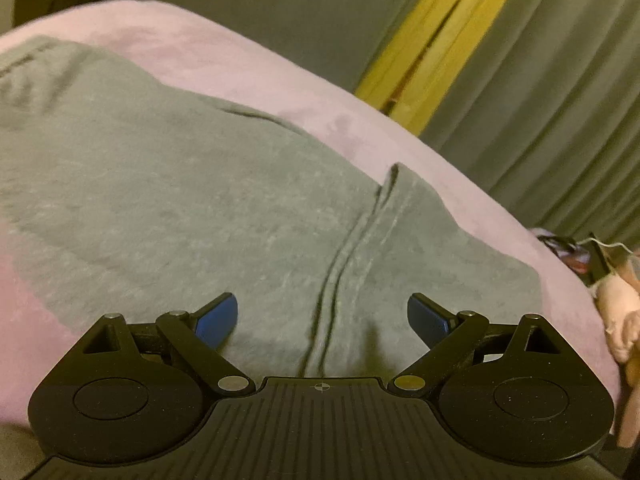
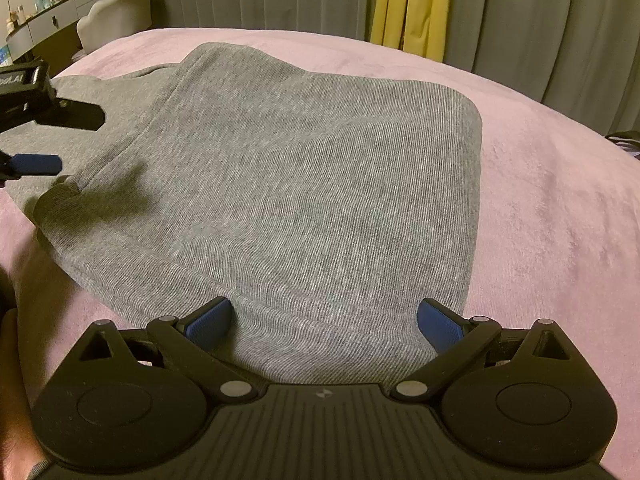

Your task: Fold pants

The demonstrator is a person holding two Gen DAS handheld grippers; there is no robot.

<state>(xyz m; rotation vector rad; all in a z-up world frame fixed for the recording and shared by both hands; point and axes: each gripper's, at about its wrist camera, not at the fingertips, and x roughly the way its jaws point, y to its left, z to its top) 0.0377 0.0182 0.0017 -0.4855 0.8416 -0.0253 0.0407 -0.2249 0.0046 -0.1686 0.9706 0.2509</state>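
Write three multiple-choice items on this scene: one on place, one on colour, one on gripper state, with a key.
1. Where do the grey knit pants lie?
A. on the pink plush bedcover
B. on a wooden floor
C. over a chair back

2. What colour is the strip of curtain between the grey curtains?
A. red
B. yellow
C. white

3. How do the right gripper and the left gripper stand?
A. both shut on cloth
B. one open, one shut
C. both open

Key: 1 A, pink cover shows all round the pants; 2 B, the bright strip is yellow; 3 C, each pair of blue pads stands wide apart, holding nothing.
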